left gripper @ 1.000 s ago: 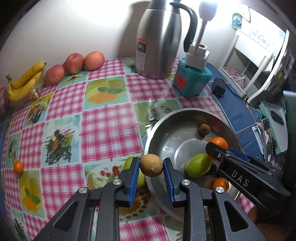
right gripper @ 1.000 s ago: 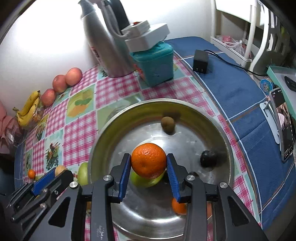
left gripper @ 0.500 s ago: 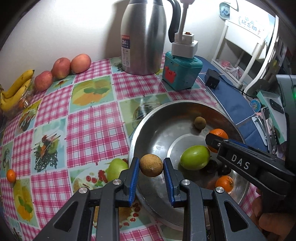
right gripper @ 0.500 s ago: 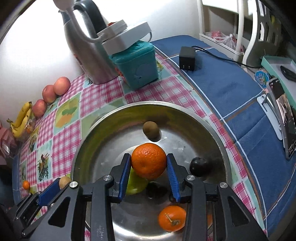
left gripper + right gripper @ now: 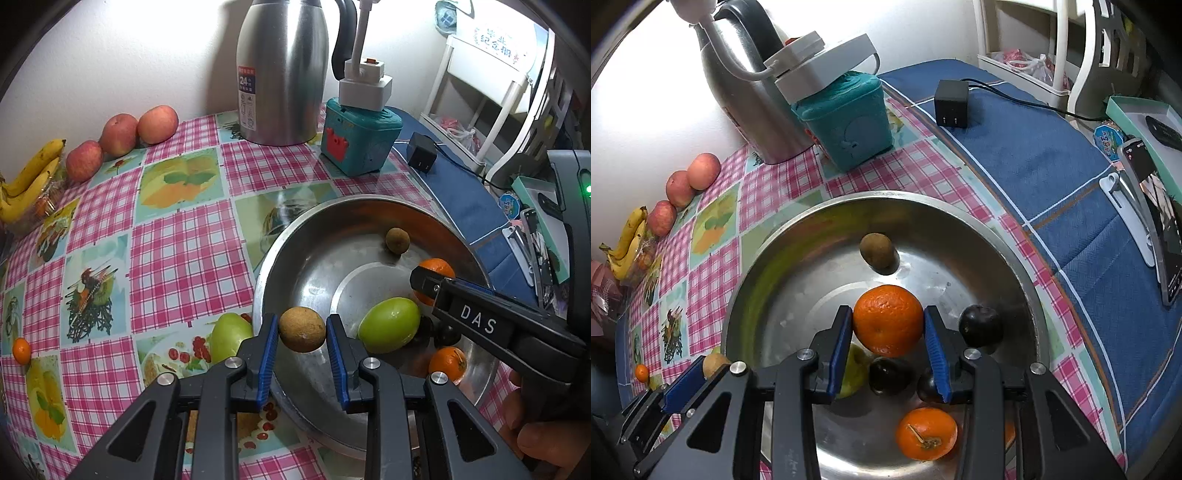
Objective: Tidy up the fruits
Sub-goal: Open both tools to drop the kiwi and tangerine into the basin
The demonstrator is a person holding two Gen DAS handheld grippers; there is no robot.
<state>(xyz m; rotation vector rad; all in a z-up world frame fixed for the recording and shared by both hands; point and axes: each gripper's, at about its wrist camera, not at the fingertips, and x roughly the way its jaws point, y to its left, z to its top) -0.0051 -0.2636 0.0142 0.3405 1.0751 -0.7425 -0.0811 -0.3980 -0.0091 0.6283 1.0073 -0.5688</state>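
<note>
Far left edge of table: bananas (image 5: 27, 181), then three apples (image 5: 122, 140) in a row along the wall. A small orange (image 5: 21, 350) sits alone on the checked tablecloth (image 5: 177, 254), well apart from the rest.

Left gripper (image 5: 302, 332): jaws narrow, both blue pads pressed on a brown round fruit (image 5: 302, 329), held above the near-left rim of the steel bowl (image 5: 291, 236). A green fruit (image 5: 229, 338) lies on the cloth just outside that rim.

In the bowl: a second brown fruit (image 5: 877, 251) toward the far side, a green fruit (image 5: 388, 325), dark plums (image 5: 980, 325), an orange (image 5: 925, 434) near the front.

Right gripper (image 5: 888, 332): jaws clamped on a large orange (image 5: 888, 319), above the bowl's middle.
</note>
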